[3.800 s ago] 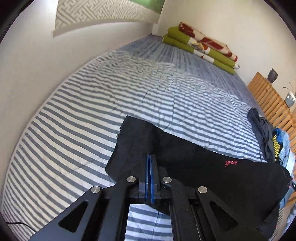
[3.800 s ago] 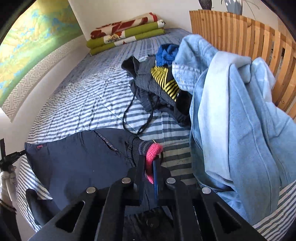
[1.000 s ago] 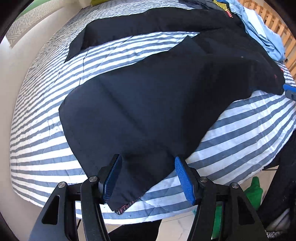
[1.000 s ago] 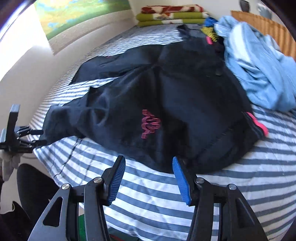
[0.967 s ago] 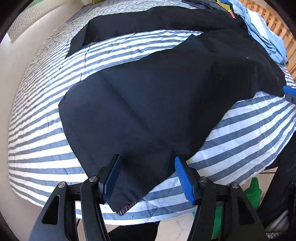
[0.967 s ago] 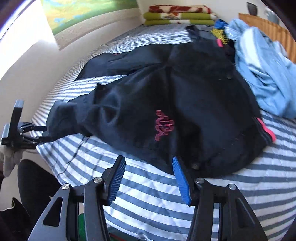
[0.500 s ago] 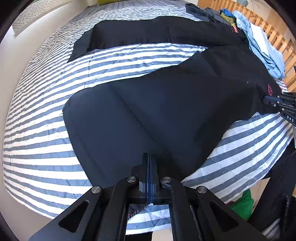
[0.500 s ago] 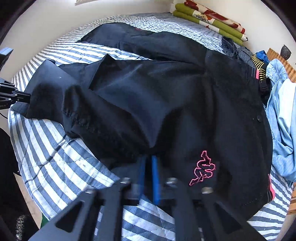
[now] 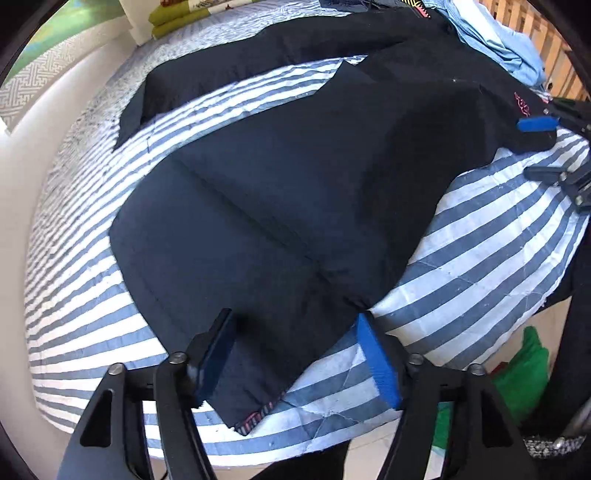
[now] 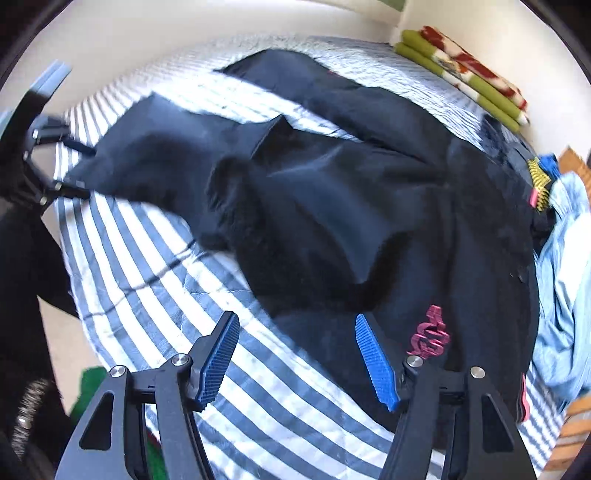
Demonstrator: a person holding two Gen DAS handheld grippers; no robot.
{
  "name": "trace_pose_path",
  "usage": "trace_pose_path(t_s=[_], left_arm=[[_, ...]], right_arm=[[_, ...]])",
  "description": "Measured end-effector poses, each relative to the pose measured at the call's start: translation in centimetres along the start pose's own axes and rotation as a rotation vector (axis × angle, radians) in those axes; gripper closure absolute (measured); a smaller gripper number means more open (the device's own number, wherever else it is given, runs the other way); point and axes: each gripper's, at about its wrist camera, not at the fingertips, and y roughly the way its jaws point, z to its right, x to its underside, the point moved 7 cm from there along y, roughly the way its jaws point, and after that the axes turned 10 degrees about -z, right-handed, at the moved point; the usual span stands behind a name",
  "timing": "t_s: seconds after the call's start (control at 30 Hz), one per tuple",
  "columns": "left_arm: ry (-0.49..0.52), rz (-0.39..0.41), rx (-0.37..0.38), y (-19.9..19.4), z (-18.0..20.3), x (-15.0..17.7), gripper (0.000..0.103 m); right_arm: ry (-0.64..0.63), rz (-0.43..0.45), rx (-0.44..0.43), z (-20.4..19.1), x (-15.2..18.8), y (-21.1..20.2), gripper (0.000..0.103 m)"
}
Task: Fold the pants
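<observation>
Black pants (image 9: 295,177) lie spread on the striped bed, one leg towards the near edge and the other (image 9: 229,62) further back. My left gripper (image 9: 295,332) hovers over the near leg's hem. Its jaws are opening, the cloth lies loose between the blue pads (image 9: 376,362), and nothing is gripped. In the right wrist view the pants (image 10: 332,221) are rumpled at the waist, with a pink logo (image 10: 430,332). My right gripper (image 10: 295,325) is above the waist edge, jaws opening and not touching the cloth. The left gripper (image 10: 55,166) shows at the far left.
The blue-and-white striped sheet (image 9: 480,240) drops off at the near bed edge. A pile of light blue denim (image 10: 565,295) and other clothes sits beside a wooden slatted rail (image 9: 535,33). A folded green and red blanket (image 10: 465,70) lies by the far wall. Something green (image 9: 528,365) lies on the floor.
Half a second ago both grippers were shut at the cloth; now both stand open with the pants lying loose. The right gripper has rolled and shifted along the waist edge.
</observation>
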Motion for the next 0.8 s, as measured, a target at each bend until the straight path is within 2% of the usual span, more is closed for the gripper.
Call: trace_pose_path(t_s=[0.07, 0.1, 0.13, 0.17, 0.2, 0.23, 0.3, 0.37, 0.43, 0.5, 0.53, 0.57, 0.63, 0.67, 0.73, 0.8], left_arm=[[-0.019, -0.003, 0.045, 0.1, -0.2, -0.4, 0.077], [-0.022, -0.007, 0.037, 0.1, -0.4, -0.4, 0.087], [-0.029, -0.012, 0.029, 0.1, -0.6, -0.4, 0.094], [-0.034, -0.014, 0.038, 0.0, -0.6, -0.3, 0.096], [-0.040, -0.013, 0.047, -0.1, -0.8, -0.3, 0.096], [-0.046, -0.009, 0.058, -0.4, -1.0, -0.1, 0.097], [-0.052, 0.007, 0.082, -1.6, -1.2, 0.5, 0.098], [-0.047, 0.022, 0.081, -3.6, -1.7, 1.5, 0.098], [-0.033, 0.041, 0.119, -5.5, -1.5, 2.8, 0.096], [-0.027, 0.024, 0.153, -7.0, -1.7, 3.9, 0.082], [-0.029, 0.009, 0.142, -7.3, -1.9, 4.2, 0.063], [-0.030, 0.013, 0.123, -7.8, -2.1, 4.3, 0.051], [-0.039, 0.046, 0.111, -9.5, -1.8, 4.4, 0.051], [-0.058, 0.068, 0.123, -10.4, -1.8, 3.9, 0.051], [-0.075, 0.114, 0.147, -12.1, -1.7, 2.2, 0.051], [-0.058, 0.150, 0.124, -13.1, -1.5, -0.5, 0.051]], right_arm=[[-0.048, -0.025, 0.054, -1.1, -0.4, 1.5, 0.042], [-0.049, 0.015, 0.068, -1.1, -0.9, 1.4, 0.042], [-0.047, 0.006, 0.061, -1.1, -1.1, 1.7, 0.042], [-0.033, 0.000, 0.036, -0.9, -1.4, 1.8, 0.049], [-0.010, -0.006, 0.016, -0.5, -1.7, 1.9, 0.070], [0.002, -0.017, -0.006, -0.2, -1.8, 2.0, 0.077], [0.014, -0.027, -0.058, -0.2, -1.9, 1.6, 0.100], [0.019, -0.020, -0.076, -0.6, -1.7, 0.1, 0.100], [0.005, -0.003, -0.125, -1.5, -1.3, -1.9, 0.101], [-0.047, 0.020, -0.123, -2.4, -0.3, -3.6, 0.100], [-0.077, 0.027, -0.111, -2.7, 0.2, -4.1, 0.100], [-0.100, 0.015, -0.110, -2.9, 0.8, -4.3, 0.097], [-0.088, -0.019, -0.127, -2.5, 1.9, -4.5, 0.077], [-0.046, 0.004, -0.129, -1.7, 2.4, -5.0, 0.063], [0.066, 0.064, -0.186, 0.8, 3.4, -6.4, 0.062], [0.217, 0.129, -0.189, 5.1, 4.3, -7.5, 0.062]])
